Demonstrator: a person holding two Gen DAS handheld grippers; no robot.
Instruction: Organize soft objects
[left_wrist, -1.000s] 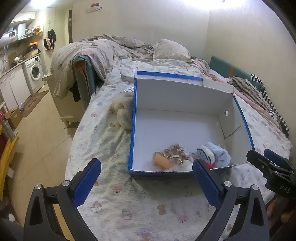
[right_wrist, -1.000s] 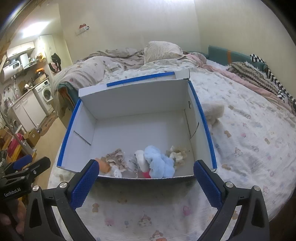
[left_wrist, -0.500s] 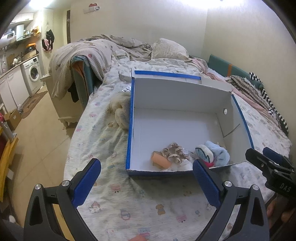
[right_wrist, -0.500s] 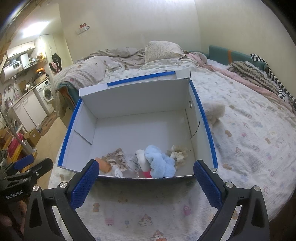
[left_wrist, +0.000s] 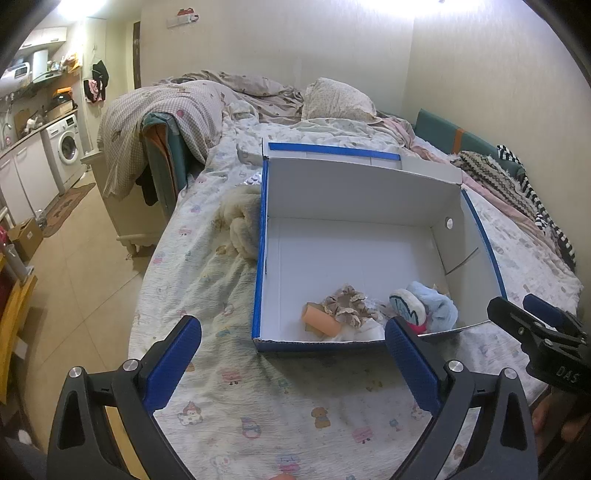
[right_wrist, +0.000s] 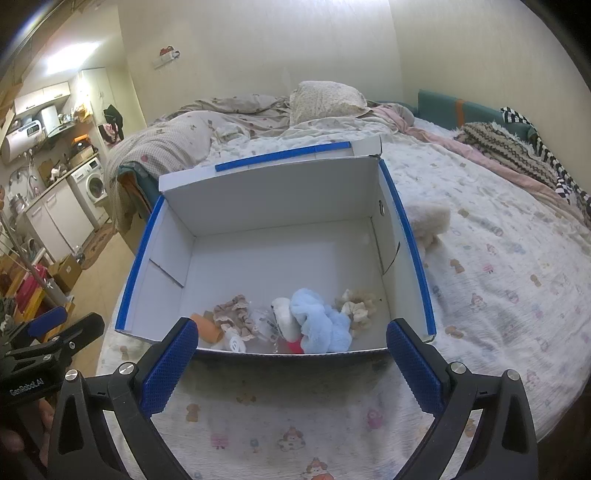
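A white box with blue edges (left_wrist: 354, 206) (right_wrist: 273, 199) stands open on the bed. Along its near wall lie several soft things: an orange roll (left_wrist: 320, 322) (right_wrist: 207, 328), a beige frilly scrunchie (left_wrist: 345, 303) (right_wrist: 233, 310), a light blue plush (left_wrist: 436, 304) (right_wrist: 321, 321) and a cream scrunchie (right_wrist: 356, 306). A cream fluffy item (left_wrist: 243, 221) lies on the bed left of the box. Another fluffy cream item (right_wrist: 428, 221) lies right of it. My left gripper (left_wrist: 291, 354) and right gripper (right_wrist: 291, 354) are open and empty, just short of the box's near wall.
The bed (left_wrist: 258, 398) has a patterned sheet, a rumpled duvet (left_wrist: 177, 107) and a pillow (left_wrist: 336, 98) at the far end. Folded blankets (right_wrist: 517, 151) lie along the right wall. A washing machine (left_wrist: 66, 147) and floor clutter are off to the left.
The left wrist view has drawn back and risen a little, so the box sits slightly further away. The right gripper has barely moved. Both stay open.
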